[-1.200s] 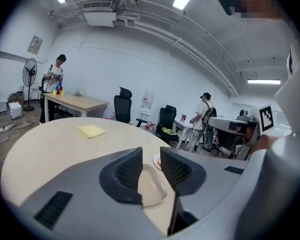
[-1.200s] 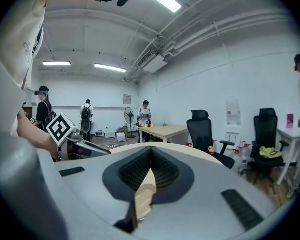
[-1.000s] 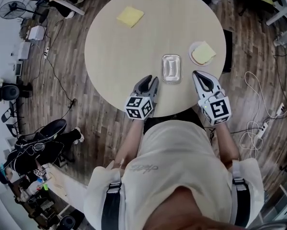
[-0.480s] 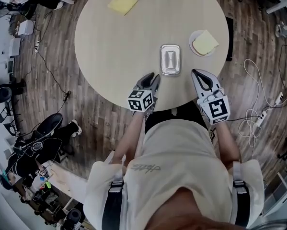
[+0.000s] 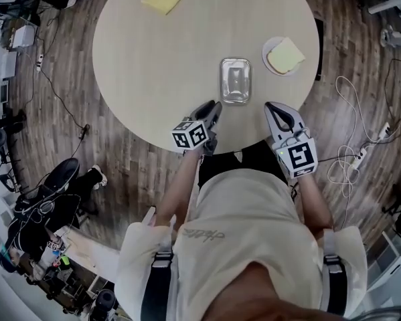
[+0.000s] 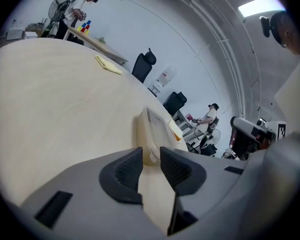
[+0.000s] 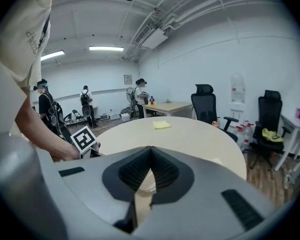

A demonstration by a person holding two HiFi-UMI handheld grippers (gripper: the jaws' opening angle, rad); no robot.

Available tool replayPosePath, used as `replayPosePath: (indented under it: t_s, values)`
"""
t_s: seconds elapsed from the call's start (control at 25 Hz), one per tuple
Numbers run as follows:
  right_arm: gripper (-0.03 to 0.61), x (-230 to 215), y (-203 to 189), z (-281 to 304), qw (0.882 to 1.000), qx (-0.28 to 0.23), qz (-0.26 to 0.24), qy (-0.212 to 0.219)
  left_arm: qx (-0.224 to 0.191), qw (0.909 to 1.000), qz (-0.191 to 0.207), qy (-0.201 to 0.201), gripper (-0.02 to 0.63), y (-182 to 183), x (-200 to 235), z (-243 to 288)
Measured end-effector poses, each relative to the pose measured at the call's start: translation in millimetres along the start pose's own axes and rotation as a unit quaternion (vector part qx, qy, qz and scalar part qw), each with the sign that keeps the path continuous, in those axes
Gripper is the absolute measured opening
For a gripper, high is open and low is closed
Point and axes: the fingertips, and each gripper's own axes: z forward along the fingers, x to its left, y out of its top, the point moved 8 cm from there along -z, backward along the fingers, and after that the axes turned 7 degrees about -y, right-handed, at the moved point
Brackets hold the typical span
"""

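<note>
left hand-held gripper jaws slightly apart; right hand-held gripper jaws pressed together. both point forward, side by side.

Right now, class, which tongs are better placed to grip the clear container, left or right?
Likely left. The left tongs stand open with the container just ahead; the right tongs are shut, beside it.

Clear rectangular lidded plastic container: near end is hiding behind the jaws of the left gripper; contents are showing too blurred to tell. Round pale wooden desk: far rim is running off the head view's top edge.
</note>
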Motion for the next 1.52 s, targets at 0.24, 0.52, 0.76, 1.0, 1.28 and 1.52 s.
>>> replayPosePath:
  t_s: [0.24,0.52,0.76,1.0,1.28,1.52]
  values:
    - [0.006,-4,-2,5,1.000,0.001,0.009,-0.013,0.006,0.9990,-0.033,-0.031,0.126,-3,7,11]
    - [0.006,-6,2,10,1.000,0.001,0.016,-0.021,0.010,0.9968,-0.064,-0.046,0.120,-3,14,13]
    - [0.006,-5,-11,8,0.999,0.033,0.008,-0.017,0.015,0.9941,-0.081,-0.071,0.110,-7,15,13]
    - [0.006,-2,-10,8,0.999,0.023,0.016,-0.026,0.019,0.9929,-0.082,-0.084,0.075,-7,17,16]
    - [0.006,1,-18,3,0.999,0.038,0.015,-0.028,0.013,0.9901,-0.100,-0.098,0.030,-6,17,14]
    - [0.006,1,-22,1,0.998,0.044,0.020,-0.035,0.003,0.9863,-0.112,-0.122,0.018,-5,12,14]
